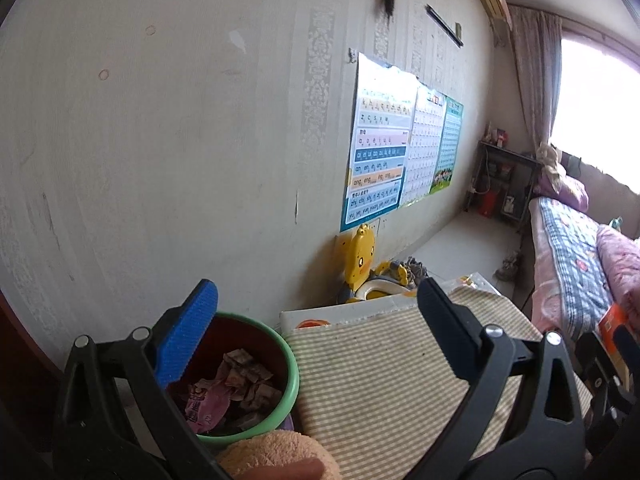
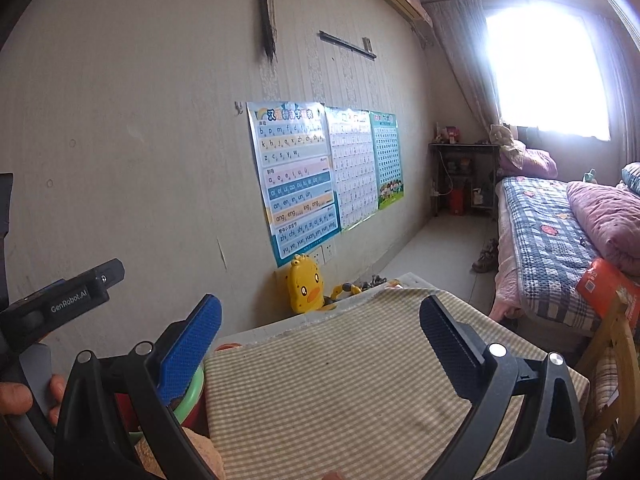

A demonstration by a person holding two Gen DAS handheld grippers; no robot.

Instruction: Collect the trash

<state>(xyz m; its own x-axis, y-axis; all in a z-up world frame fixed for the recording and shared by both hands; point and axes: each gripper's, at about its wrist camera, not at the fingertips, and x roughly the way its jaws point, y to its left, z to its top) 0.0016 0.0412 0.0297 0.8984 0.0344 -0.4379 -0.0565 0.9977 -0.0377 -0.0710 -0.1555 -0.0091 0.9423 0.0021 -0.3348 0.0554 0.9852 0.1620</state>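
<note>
Reading labels first: we see "GenRobot.AI" printed on the black body of the left gripper (image 2: 60,304) where it shows at the left edge of the right wrist view, with a hand (image 2: 24,396) on its grey handle. The pinyin poster (image 2: 294,180) on the wall carries rows like "b p m f", "a o e i u", "an en in un", "ang eng ing ong", "zhi chi shi"; the two charts beside it are too small for us to read. The pink wrapper (image 1: 212,402) in the bin has print we can't make out. Left gripper (image 1: 318,300) jaws stand wide apart, nothing between them; right gripper (image 2: 320,314) likewise fully spread and empty. The trash sits inside the green-rimmed bin (image 1: 294,376), low and left, just under the left gripper's blue pad (image 1: 188,340), not touching it. The bin stands beside the checked tablecloth (image 1: 380,372), which shows bare between both sets of fingers.
</note>
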